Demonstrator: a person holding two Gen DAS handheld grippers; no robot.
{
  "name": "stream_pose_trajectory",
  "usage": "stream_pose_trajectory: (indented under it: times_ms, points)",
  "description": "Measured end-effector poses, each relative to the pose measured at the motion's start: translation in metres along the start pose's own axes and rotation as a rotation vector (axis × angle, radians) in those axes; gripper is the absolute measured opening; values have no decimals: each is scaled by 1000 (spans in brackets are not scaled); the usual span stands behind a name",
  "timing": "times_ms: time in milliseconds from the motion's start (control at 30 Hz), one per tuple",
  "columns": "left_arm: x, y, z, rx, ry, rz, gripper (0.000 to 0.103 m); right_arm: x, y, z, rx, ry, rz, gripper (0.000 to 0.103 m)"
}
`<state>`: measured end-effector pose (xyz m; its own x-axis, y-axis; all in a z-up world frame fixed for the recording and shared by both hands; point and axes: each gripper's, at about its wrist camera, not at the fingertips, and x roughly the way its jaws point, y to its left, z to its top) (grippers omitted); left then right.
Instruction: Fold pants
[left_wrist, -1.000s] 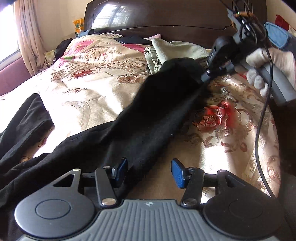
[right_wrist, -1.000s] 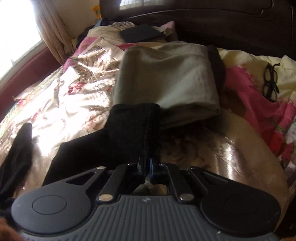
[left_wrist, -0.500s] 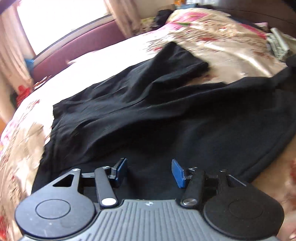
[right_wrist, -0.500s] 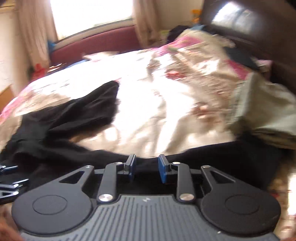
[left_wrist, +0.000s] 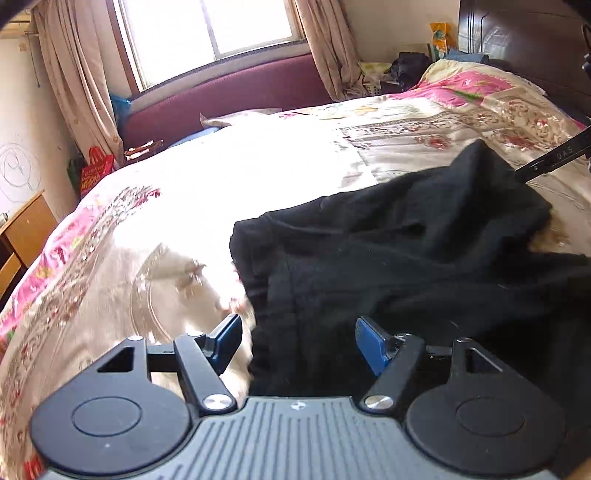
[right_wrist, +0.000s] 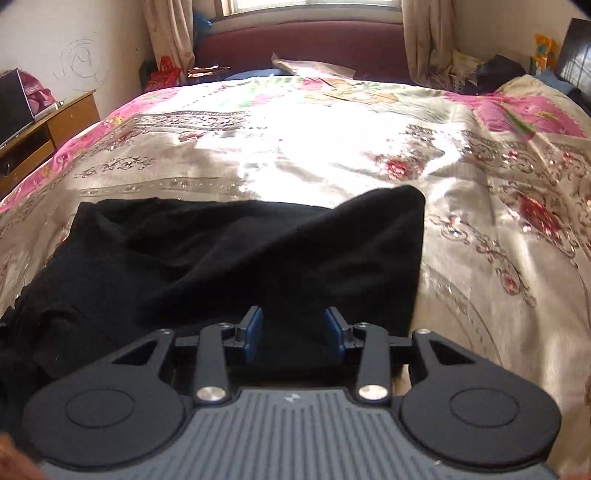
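Observation:
The black pants lie in a loose heap on the floral satin bedspread. My left gripper is open, its blue pads straddling the left edge of the pants near the waistband end. My right gripper is open low over the black pants, with cloth between and under its pads; one leg end sticks up ahead of it. A part of the right gripper tool shows at the right edge of the left wrist view.
A maroon bench and curtained window stand past the far bed edge. A wooden cabinet is at the left. The dark headboard is at the right. Bare bedspread lies right of the pants.
My right gripper was shut on a pant leg, then opened and let it go. Both grippers swung left, away from the headboard, toward the window side; the pants now lie bunched together.

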<state>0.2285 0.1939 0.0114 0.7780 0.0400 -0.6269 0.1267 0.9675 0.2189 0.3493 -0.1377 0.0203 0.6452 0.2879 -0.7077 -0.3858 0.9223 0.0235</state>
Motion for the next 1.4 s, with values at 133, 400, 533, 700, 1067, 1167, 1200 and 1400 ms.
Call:
stream_pose_trajectory:
  times_ms: [133,400,533,700,1067,1167,1200,1400]
  points:
    - [60,27,37,6,22,-27,82,43,-5,33,-176,41,-81,45]
    - [143,57,61,-89,151,-102,83,94,-43,78,-207,155,-82,51]
    - [156,56,62,-69,162,-119,84,116,-41,81,-285,232,-38,51]
    - [153,59,68,-7,140,-117,86,121,-31,87,-454,235,-31,51]
    - [180,58,71,-27,194,-176,89,163,-41,89,-588,499,-12,16]
    - [178,56,71,-42,189,-176,79,156,-42,72,-628,519,-31,8]
    - [177,53,71,-35,187,-173,77,151,-42,70,-627,507,-33,7]
    - [154,45,80,6,143,-164,34,101,-45,73,-543,364,-47,6]
